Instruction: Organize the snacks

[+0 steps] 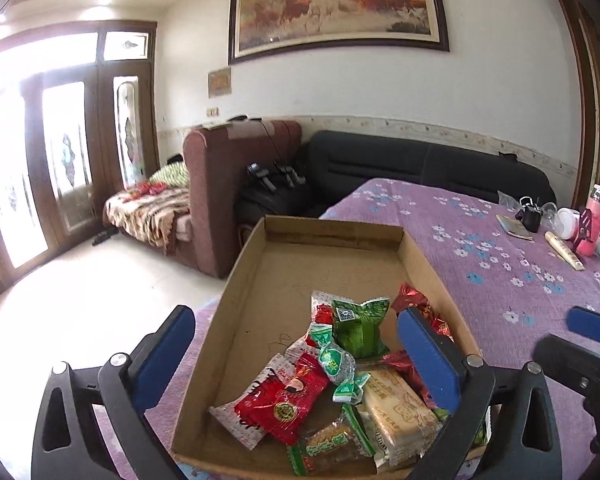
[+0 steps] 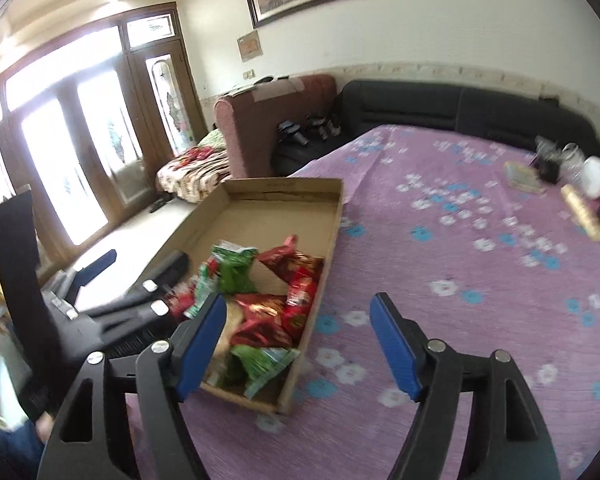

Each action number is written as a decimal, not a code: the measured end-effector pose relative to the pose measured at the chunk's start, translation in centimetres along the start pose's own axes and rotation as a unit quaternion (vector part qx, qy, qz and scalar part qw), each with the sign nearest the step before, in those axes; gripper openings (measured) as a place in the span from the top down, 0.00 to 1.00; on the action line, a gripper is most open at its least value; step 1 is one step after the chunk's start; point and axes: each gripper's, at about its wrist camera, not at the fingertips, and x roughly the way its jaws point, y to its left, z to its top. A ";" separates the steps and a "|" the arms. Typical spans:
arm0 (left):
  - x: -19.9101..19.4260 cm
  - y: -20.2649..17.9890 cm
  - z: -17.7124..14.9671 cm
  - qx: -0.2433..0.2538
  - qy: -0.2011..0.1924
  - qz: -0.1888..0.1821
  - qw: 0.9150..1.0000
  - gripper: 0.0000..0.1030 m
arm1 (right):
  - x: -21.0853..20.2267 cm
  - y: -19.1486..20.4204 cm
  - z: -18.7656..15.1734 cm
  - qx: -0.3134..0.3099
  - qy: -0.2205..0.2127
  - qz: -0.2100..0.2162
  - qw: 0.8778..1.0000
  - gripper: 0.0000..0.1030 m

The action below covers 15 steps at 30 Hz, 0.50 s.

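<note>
Left wrist view shows the left tool (image 1: 296, 364) spread wide over the near end of the box (image 1: 332, 232), nothing between its pads. The snacks (image 1: 340, 376) lie heaped at that near end, red, green and pale packets on top of one another, while the far half of the box is bare. The box sits at the left edge of the purple surface (image 1: 500, 248), with floor just beyond it. In the right wrist view the right tool (image 2: 298, 344) is also spread and empty, its left pad over the box's near corner, its right pad over cloth. My worry is that a nudge from either tool could push the box off that edge, or a careless pinch could drag several packets at once.
</note>
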 end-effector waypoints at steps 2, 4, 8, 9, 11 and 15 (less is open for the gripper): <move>-0.3 -0.4 -0.3 0.009 0.002 0.000 1.000 0.01 | -0.8 -0.6 -0.8 -0.006 -0.014 -0.014 1.000 0.19; -0.5 -0.7 -0.4 0.016 0.005 0.010 1.000 0.01 | -1.6 -1.4 -1.6 -0.003 -0.036 -0.032 0.999 0.11; -0.8 -1.4 -0.3 0.023 0.005 0.033 0.999 0.01 | -2.2 -2.3 -1.9 0.004 -0.066 -0.056 0.996 0.00; -0.7 -1.4 -0.3 0.020 0.006 0.027 0.999 0.01 | -2.2 -2.4 -1.9 0.004 -0.072 -0.054 0.996 0.00; -0.7 -1.3 -0.3 0.015 0.009 0.011 1.000 0.01 | -2.3 -2.4 -2.0 -0.001 -0.082 -0.052 0.995 0.00; -0.7 -0.7 -0.1 -0.014 -0.003 0.032 0.999 0.01 | -2.6 -2.2 -2.2 -0.020 -0.104 -0.053 0.993 0.00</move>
